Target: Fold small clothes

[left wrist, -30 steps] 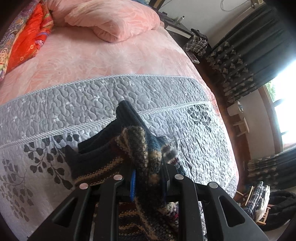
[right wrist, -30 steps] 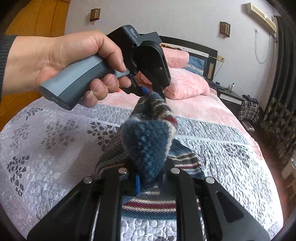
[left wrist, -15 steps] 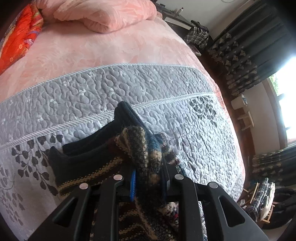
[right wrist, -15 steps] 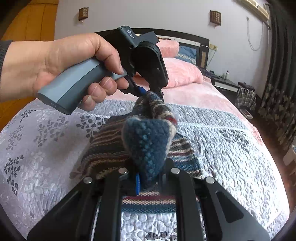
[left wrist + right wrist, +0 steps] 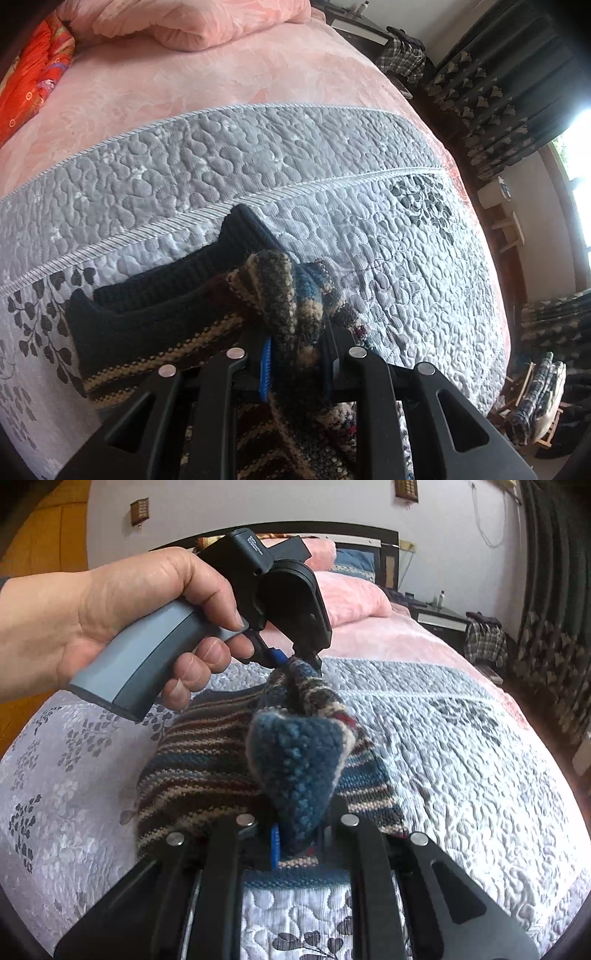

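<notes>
A: Striped knit garment (image 5: pixel 207 760) — where is it lying?

B: On the grey quilted bedspread (image 5: pixel 461 760), near the foot of the bed. Most of it is spread flat, with two bunched corners lifted off the quilt. Its dark ribbed edge (image 5: pixel 155 295) lies on the leaf-printed part of the quilt.

A: Who has the corners?

B: The right gripper (image 5: pixel 295 834) is clamped on a blue, thick-knit fold of it. The left gripper (image 5: pixel 295 354) is pinched on a tan-and-blue fold; in the right wrist view that same gripper (image 5: pixel 299 657) points down onto the garment, held by the person's hand (image 5: pixel 122 616) around a grey handle.

A: And the bed beyond?

B: Past a corded seam the grey quilt gives way to a pink blanket (image 5: pixel 207 81), with a pink pillow (image 5: pixel 192 22) at the head and an orange patterned cloth (image 5: pixel 33 85) at one side. A dark headboard (image 5: pixel 354 535) stands against a pale wall.

A: The room?

B: Dark patterned curtains (image 5: pixel 491 85) beside a bright window (image 5: pixel 580 144), a nightstand (image 5: pixel 439 618) next to the bed, and checked cloth (image 5: pixel 484 640) heaped just beside it. More checked fabric (image 5: pixel 535 402) sits by the lower right of the left wrist view.
</notes>
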Demonstrator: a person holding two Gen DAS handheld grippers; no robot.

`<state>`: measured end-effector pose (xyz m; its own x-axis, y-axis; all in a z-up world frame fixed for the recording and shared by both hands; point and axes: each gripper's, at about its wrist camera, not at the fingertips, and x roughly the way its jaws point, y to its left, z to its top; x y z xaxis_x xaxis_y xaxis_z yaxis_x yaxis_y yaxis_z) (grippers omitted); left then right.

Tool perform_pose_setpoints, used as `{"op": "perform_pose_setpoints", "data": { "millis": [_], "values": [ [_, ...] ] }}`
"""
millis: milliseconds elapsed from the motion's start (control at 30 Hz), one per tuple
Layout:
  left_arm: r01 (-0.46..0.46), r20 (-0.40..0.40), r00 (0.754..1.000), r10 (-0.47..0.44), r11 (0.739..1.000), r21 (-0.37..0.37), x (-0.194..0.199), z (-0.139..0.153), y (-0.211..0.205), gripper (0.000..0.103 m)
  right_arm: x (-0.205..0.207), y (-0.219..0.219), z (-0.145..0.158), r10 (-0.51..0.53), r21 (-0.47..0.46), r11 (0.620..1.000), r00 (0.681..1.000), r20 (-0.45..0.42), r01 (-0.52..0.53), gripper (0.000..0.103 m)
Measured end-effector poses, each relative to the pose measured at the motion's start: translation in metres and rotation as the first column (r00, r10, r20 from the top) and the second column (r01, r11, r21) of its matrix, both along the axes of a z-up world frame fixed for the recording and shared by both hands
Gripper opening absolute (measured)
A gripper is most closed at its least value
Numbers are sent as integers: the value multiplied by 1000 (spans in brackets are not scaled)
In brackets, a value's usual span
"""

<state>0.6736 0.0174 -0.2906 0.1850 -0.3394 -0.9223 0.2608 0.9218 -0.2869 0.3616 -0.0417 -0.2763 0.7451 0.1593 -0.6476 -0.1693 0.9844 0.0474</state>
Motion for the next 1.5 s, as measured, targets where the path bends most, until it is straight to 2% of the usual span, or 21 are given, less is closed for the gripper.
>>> {"op": "perform_pose_setpoints", "data": {
  "millis": [600,667,733,833,900,967,1033,1133,1233,1300,1400,1500],
  "values": [
    [-30,30,999,28,998,60,-1,-35,-32,21,9,-35,-32,-29,73,997,996,-87,35,12],
    [-25,41,999,22,997,74,-2,-36,-37,22,12,-39,-34,-26,113,993,994,-110,38,12],
    [-25,54,998,20,996,84,-3,-35,-40,23,17,-51,-39,-17,194,980,987,-158,48,13],
    [-37,58,998,33,997,69,-3,-35,-40,29,30,-72,-53,18,352,933,967,-253,75,17],
    [-43,78,996,40,998,46,-3,-29,-40,37,37,-90,-63,53,453,886,948,-314,100,25],
    [-47,113,993,44,999,18,-3,-19,-38,44,41,-108,-74,74,518,845,932,-355,130,42],
    [-52,137,989,54,999,-16,-2,-8,-33,48,46,-125,-84,99,569,807,914,-393,158,52],
    [-63,144,987,73,995,-72,-4,5,-20,48,58,-145,-94,202,672,724,884,-421,155,53],
    [-46,121,991,63,990,-134,-15,13,-4,52,72,-151,-91,280,707,697,864,-417,115,57],
    [-28,111,993,49,984,-178,-30,17,8,54,83,-151,-86,325,711,698,848,-418,83,61],
    [-2,94,995,25,973,-231,-59,18,30,55,95,-149,-71,337,652,758,844,-417,19,62],
    [10,90,996,14,965,-263,-86,17,53,55,103,-151,-57,354,635,772,841,-409,-16,63]
  ]
}}
